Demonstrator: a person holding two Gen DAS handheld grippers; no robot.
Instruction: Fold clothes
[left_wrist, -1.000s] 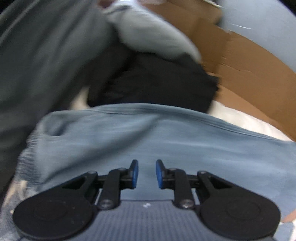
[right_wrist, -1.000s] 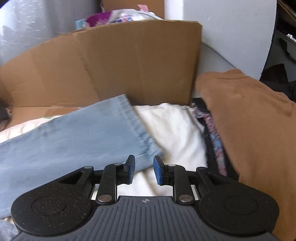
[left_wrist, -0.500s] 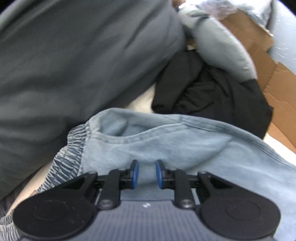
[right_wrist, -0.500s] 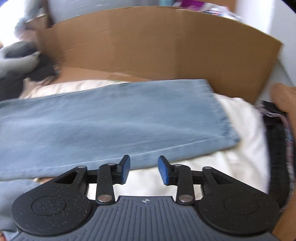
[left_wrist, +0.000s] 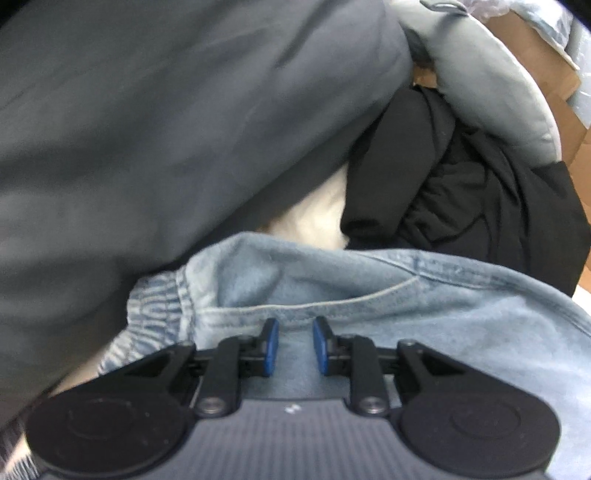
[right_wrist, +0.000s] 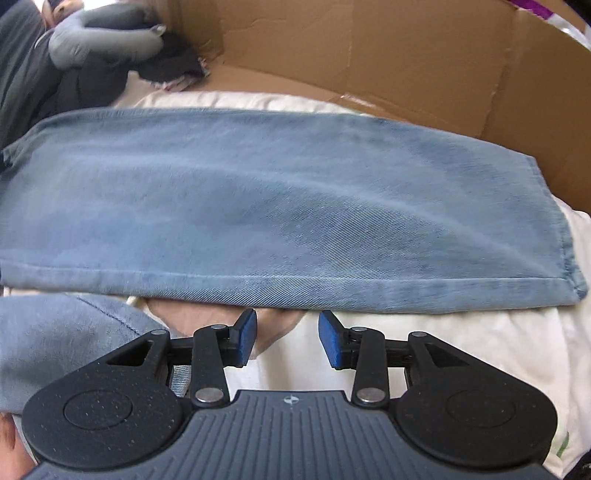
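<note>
Your right gripper (right_wrist: 287, 338), jaws just widening and empty, hovers beside the jeans (right_wrist: 280, 206); your left gripper (left_wrist: 294, 347) stands narrowly parted over their waistband, gripping nothing.

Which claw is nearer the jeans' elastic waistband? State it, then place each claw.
Left. The left claw hovers over the jeans right beside the elastic waistband. The right claw, jaws just opened wider, sits at the leg's long edge near the hem.
</note>
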